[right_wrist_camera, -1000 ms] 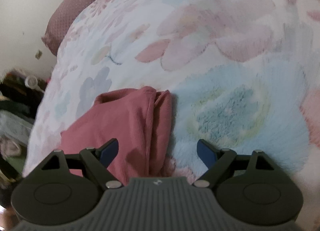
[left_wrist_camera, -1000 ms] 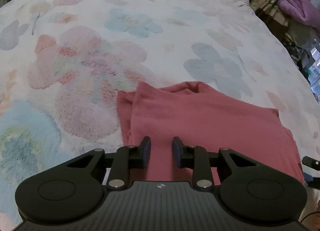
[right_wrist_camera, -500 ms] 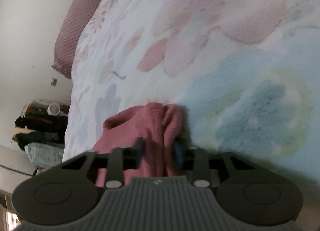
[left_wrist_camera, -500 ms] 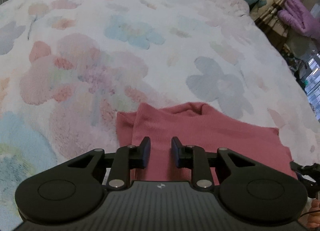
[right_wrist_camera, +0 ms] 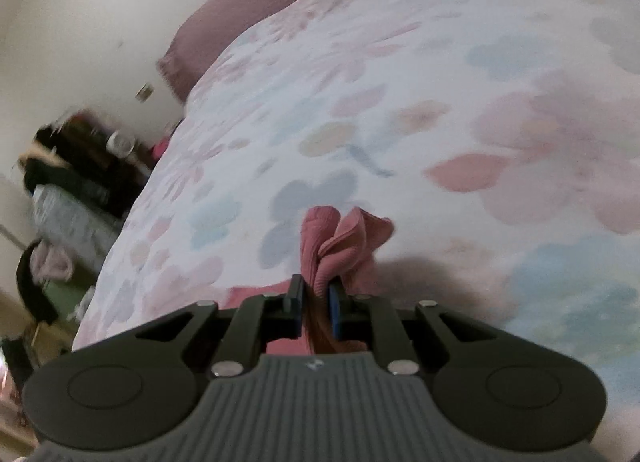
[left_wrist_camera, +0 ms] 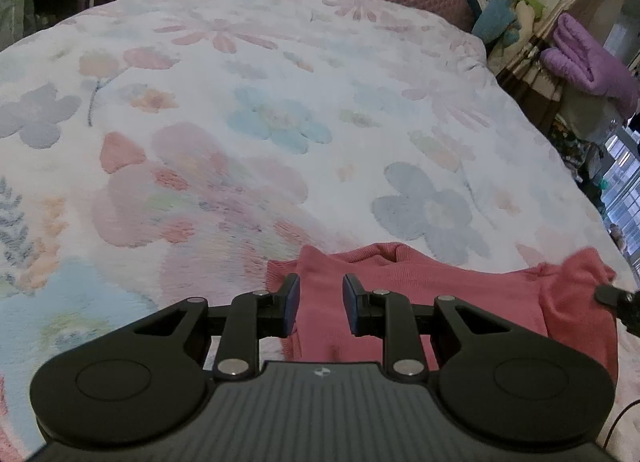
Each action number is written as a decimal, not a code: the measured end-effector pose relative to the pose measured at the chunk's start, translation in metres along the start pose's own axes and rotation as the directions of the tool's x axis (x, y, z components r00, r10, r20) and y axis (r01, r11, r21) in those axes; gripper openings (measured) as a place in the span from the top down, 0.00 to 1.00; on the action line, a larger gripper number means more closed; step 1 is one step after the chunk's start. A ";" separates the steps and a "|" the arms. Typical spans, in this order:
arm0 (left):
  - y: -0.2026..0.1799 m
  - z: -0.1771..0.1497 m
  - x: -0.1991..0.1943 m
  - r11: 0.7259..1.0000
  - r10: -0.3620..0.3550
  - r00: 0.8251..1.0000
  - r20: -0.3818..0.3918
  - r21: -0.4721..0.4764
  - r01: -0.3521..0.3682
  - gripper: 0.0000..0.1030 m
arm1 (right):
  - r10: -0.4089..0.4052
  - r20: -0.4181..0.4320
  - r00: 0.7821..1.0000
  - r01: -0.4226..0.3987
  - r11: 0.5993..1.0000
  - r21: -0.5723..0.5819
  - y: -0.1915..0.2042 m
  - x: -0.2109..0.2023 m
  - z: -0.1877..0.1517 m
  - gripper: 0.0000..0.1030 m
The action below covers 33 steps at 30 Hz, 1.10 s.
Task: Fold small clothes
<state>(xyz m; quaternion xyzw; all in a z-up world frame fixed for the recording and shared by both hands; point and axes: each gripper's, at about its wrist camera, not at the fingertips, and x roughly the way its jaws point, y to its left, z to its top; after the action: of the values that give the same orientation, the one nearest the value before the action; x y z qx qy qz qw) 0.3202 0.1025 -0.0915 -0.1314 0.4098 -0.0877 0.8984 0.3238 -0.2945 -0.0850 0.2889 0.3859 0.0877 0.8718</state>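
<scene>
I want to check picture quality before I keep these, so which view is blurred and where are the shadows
Right wrist view: smeared by motion, worst at the clutter on the left; the right gripper, shut on the pink garment, casts a dark shadow on the blanket. Left wrist view: sharper, fisheye-bent at the edges, evenly lit, with bright windows at right; the left gripper is open.

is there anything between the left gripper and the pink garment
Nothing visible. The left gripper sits open right over the pink garment, bare fabric showing between its fingers. The right gripper already pinches the far corner.
</scene>
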 end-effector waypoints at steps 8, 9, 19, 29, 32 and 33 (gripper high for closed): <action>0.016 -0.008 0.000 1.000 -0.021 0.999 -0.036 -0.018 0.020 0.72 | 0.099 -0.143 0.985 -0.100 0.995 -0.003 0.085 0.061 -0.006 0.93; 0.018 -0.009 0.000 1.000 -0.025 0.999 -0.039 -0.020 0.024 0.72 | 0.110 -0.167 0.980 -0.112 0.994 -0.003 0.096 0.073 -0.008 0.93; 0.033 -0.015 0.008 0.999 -0.024 0.997 -0.074 -0.027 0.022 0.72 | 0.075 -0.346 0.935 -0.103 0.993 -0.062 0.157 0.180 -0.046 0.93; 0.037 -0.016 -0.006 1.000 -0.004 0.993 -0.119 -0.028 0.001 0.72 | -0.008 -0.395 0.919 -0.058 0.986 -0.155 0.167 0.210 -0.059 0.68; 0.030 -0.016 -0.021 1.000 0.018 0.992 -0.123 -0.005 -0.019 0.72 | 0.023 -0.350 0.937 -0.097 0.976 -0.197 0.178 0.173 -0.049 0.59; 0.028 -0.017 -0.026 1.000 0.020 0.992 -0.124 -0.001 -0.021 0.72 | 0.035 -0.334 0.942 -0.110 0.972 -0.206 0.180 0.157 -0.046 0.59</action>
<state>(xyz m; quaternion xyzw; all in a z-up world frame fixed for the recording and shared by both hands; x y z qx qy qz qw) 0.2917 0.1329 -0.0924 -0.1223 0.4661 -0.0861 0.8720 0.4114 -0.0684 -0.1048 0.1851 0.5025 0.2093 0.8182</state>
